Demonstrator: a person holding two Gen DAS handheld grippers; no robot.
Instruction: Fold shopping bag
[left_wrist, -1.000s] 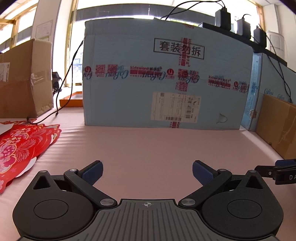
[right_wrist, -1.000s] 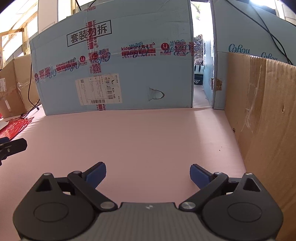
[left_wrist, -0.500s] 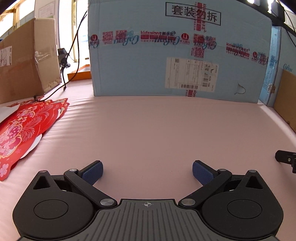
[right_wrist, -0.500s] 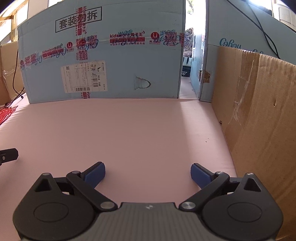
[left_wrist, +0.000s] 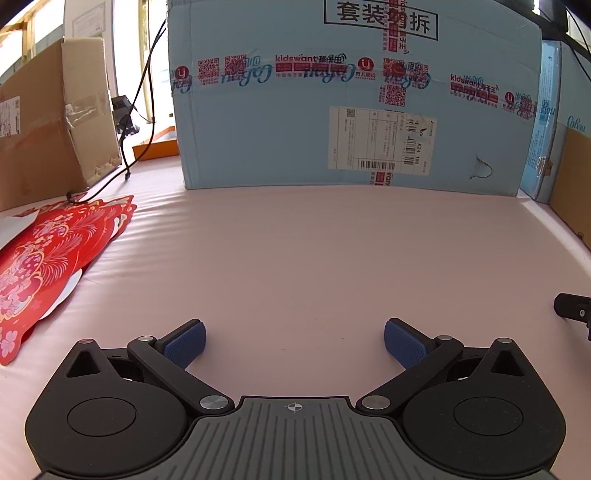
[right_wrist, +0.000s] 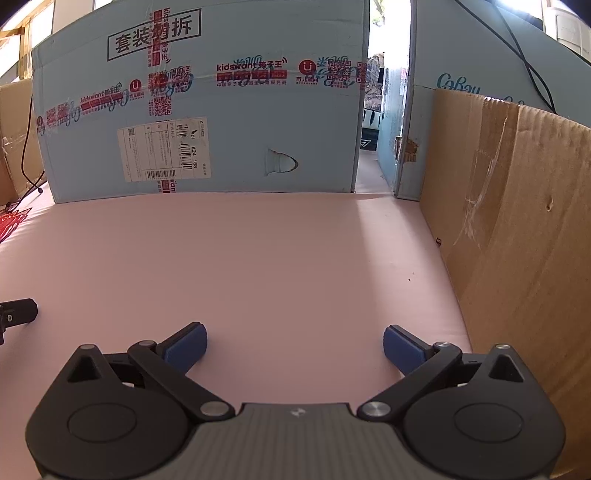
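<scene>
Left gripper (left_wrist: 294, 341): blue-padded fingers (left_wrist: 184, 343) spread wide, nothing between them, poised over bare pink desk (left_wrist: 314, 251). Right gripper (right_wrist: 294, 345): fingers (right_wrist: 402, 350) equally wide apart, likewise empty, above the same desk. Black tip of right gripper visible at far right edge of left view; matching tip of left gripper at left edge of right view, the two well apart. Bag (left_wrist: 44, 258): red, floral-printed, lying flat and somewhat spread at left side of desk, well left of left gripper, touched by neither; only a red corner showing in right view. Black cable (left_wrist: 140, 122) trailing down near bag's far end. Blue box (left_wrist: 351, 99) closing off the back, brown box (left_wrist: 51, 122) at left, cardboard wall (right_wrist: 517, 240) at right. Progress, judged: nothing folded yet; reach to bag, grasp and all folds remaining.
</scene>
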